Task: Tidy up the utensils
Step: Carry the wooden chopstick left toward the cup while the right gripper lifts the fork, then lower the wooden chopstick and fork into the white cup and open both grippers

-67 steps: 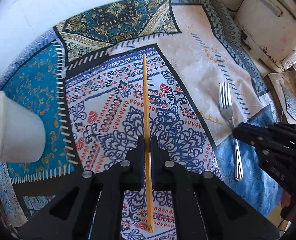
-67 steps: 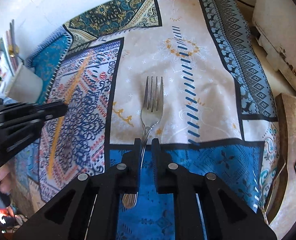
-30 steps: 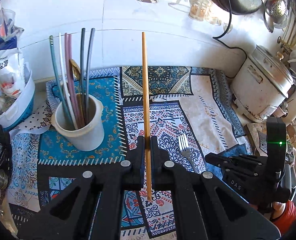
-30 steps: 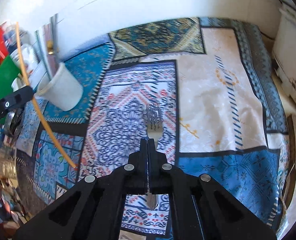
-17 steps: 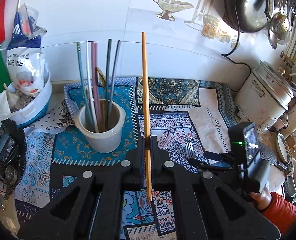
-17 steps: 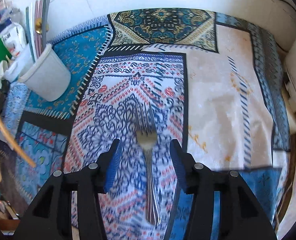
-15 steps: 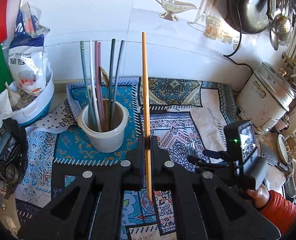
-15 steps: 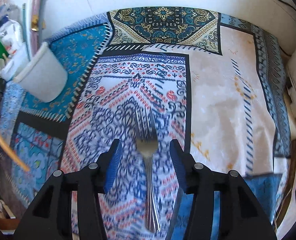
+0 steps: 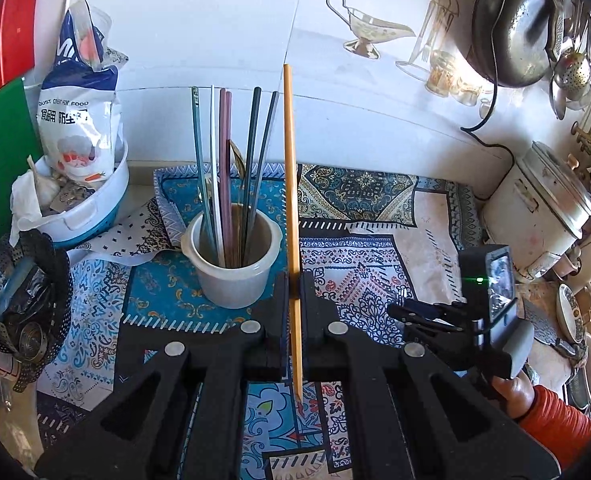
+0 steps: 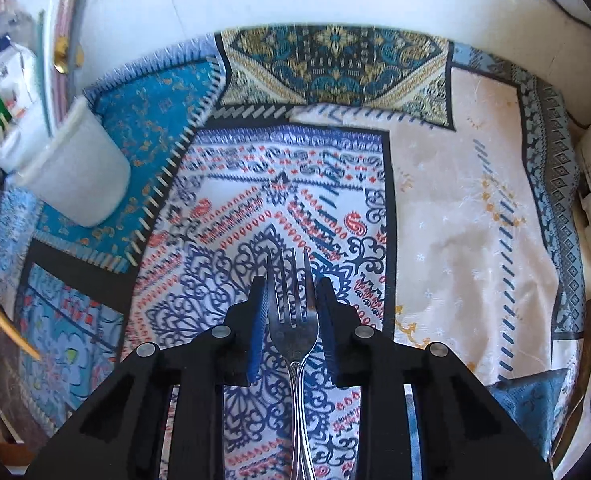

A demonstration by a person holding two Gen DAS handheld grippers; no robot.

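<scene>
Table under a patterned patchwork cloth (image 10: 475, 220), white utensil cup (image 9: 231, 264) centre frame, rice cooker (image 9: 535, 220) at right, white basin (image 9: 83, 208) at left

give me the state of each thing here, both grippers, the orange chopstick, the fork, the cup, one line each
left gripper: shut on the orange chopstick
orange chopstick: held upright, off the cloth, beside the cup
right gripper: open, fingers either side of the fork head
fork: between the open fingers, not clamped
cup: upright on the patterned cloth, several chopsticks standing in it
</scene>
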